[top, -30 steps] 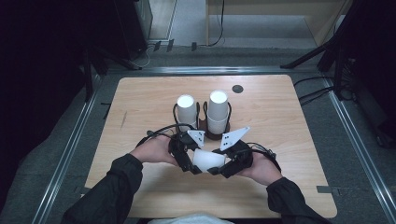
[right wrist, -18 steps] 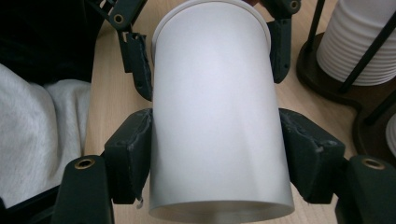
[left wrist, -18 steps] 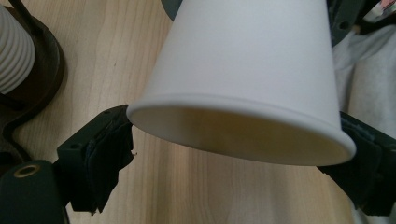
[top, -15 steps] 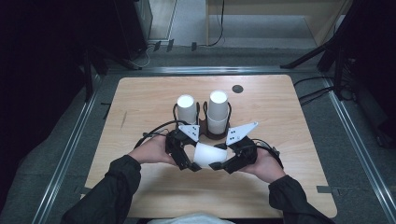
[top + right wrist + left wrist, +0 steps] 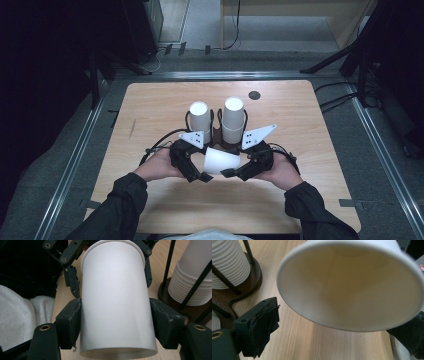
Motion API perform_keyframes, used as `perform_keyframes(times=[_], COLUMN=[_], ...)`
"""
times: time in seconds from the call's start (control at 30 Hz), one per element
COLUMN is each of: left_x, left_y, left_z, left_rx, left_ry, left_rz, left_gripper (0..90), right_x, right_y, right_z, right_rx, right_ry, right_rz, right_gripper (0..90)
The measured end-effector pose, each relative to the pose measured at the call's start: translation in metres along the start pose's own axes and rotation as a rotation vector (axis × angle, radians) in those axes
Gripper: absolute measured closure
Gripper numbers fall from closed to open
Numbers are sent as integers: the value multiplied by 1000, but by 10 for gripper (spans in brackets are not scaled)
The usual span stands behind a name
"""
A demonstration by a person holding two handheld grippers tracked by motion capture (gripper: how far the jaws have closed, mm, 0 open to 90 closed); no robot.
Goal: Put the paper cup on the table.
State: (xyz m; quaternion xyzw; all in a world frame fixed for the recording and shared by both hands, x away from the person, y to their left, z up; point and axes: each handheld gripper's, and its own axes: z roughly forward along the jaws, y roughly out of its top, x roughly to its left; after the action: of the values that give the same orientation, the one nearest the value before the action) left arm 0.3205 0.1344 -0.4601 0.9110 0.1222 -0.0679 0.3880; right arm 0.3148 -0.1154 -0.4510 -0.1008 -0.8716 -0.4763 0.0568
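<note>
- Two grippers meet at table center, one white paper cup (image 5: 221,161) lying sideways between them, lifted off the wooden table (image 5: 310,120).
- Right gripper (image 5: 231,173): pinching the cup; in the right gripper view both black pads press its side wall (image 5: 117,302), one each side, near the cup's bottom end.
- Left gripper (image 5: 204,176): jaws have just been opening, now spread wide; the cup's open mouth (image 5: 352,290) faces into the left gripper view, its rim sits between the jaws, left pad (image 5: 263,325) clear of the cup.
- Cup mouth points to the left gripper, base to the right one.
- Behind the grippers: dark wire rack (image 5: 216,132) with two stacks of white cups, left stack (image 5: 199,120), right stack (image 5: 233,117), both upright.
- Small dark round spot (image 5: 254,95) on the table far side, well apart from the cup.
</note>
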Motion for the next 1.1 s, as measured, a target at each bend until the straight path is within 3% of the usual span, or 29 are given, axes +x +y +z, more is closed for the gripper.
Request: perform_keyframes(times=[0.17,0.6,0.67,0.77,1.1], left_x=[-1,-7,-7,-8,-6], left_y=[-5,-8,-9,-10,-9], left_z=[-5,-13,-15,-17,-20], left_rx=[-56,-147,-164,-170,-137], left_ry=[-2,-26,-27,-13,-29], left_rz=[-29,-43,-43,-21,-17], left_gripper=[30,65,137,169,207], right_x=[-1,-5,-5,-5,-4], right_y=[4,9,8,8,9], right_z=[0,10,11,11,11], right_rx=[-24,-40,-36,-36,-29], right_ry=[33,96,100,98,89], right_rz=[-3,6,12,14,17], right_gripper=[314,313,312,313,303])
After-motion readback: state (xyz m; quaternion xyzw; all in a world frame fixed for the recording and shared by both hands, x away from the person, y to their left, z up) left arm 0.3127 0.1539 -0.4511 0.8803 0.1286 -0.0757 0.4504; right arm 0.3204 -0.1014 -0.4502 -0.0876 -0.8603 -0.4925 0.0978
